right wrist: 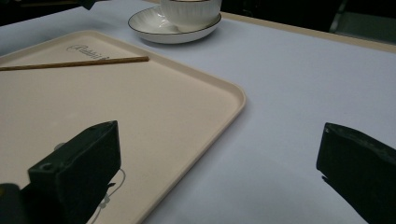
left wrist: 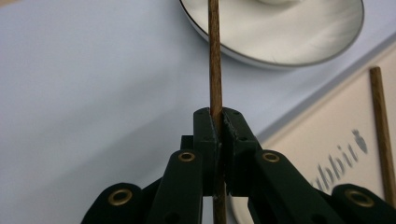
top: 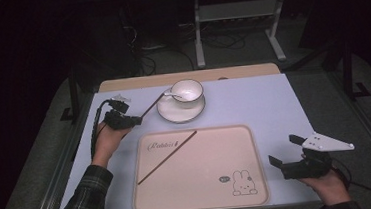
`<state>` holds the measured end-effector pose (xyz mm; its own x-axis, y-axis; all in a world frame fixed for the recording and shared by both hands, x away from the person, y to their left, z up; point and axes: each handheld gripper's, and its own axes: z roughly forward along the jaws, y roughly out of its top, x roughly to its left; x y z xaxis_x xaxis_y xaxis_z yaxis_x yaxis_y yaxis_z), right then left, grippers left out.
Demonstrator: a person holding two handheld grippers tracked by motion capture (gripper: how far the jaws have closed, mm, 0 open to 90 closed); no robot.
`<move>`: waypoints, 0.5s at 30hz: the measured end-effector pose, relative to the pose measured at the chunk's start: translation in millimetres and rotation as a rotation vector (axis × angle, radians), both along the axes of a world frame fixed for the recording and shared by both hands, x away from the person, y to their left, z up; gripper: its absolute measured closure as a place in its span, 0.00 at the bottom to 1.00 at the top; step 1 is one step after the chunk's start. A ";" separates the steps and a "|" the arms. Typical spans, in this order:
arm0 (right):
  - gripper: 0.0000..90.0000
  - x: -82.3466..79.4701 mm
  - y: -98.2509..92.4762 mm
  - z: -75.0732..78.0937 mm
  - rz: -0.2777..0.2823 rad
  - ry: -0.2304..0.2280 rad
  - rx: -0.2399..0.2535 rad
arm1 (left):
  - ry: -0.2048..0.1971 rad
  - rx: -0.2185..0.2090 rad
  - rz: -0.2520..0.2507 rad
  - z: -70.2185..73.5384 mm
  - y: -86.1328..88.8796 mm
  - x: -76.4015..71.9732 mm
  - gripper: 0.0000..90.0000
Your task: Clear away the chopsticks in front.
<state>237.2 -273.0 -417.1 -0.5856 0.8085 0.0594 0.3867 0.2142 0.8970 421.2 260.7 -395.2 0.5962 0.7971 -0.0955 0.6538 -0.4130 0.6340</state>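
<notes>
Left gripper (top: pixel 135 120) jaws clamped on thin brown wooden chopstick (left wrist: pixel 215 60); keep level, lower beside its mate.

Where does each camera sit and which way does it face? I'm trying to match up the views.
High view: above the table, looking down; both hands, left gripper, right gripper.
Left gripper view: along shut jaws clamping a chopstick, toward the saucer.
Right gripper view: along open jaws, across the tray.
Shared: tray, saucer.
</notes>
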 end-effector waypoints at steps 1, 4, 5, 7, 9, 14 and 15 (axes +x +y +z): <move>0.00 0.0 0.0 0.0 0.000 0.000 0.000 | 0.000 0.000 0.000 0.0 0.0 0.0 0.94; 0.00 -0.1 0.4 0.0 0.001 -0.002 -0.002 | -0.001 -0.027 0.009 -5.0 5.2 -18.3 0.94; 0.00 -0.1 0.4 -0.1 0.001 -0.002 -0.002 | -0.002 -0.035 0.013 -6.9 6.1 -23.5 0.94; 0.00 0.0 0.5 -0.2 0.001 -0.002 -0.003 | 0.006 -0.045 0.003 -9.8 7.6 -32.5 0.94; 0.00 0.1 0.7 -0.1 0.002 -0.002 -0.004 | 0.007 -0.045 -0.004 -10.1 8.0 -36.2 0.94; 0.00 -0.2 2.4 0.2 0.006 -0.005 -0.009 | 0.005 -0.064 -0.035 -8.0 3.1 -59.7 0.94; 0.00 -0.2 2.6 0.2 0.006 -0.004 -0.010 | 0.005 -0.064 -0.035 -8.0 3.1 -59.7 0.94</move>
<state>237.0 -270.3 -417.0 -0.5909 0.8052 0.0487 0.3816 0.2258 0.8963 361.5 263.8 -403.2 0.6232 0.7678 -0.1485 0.6429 -0.3950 0.6562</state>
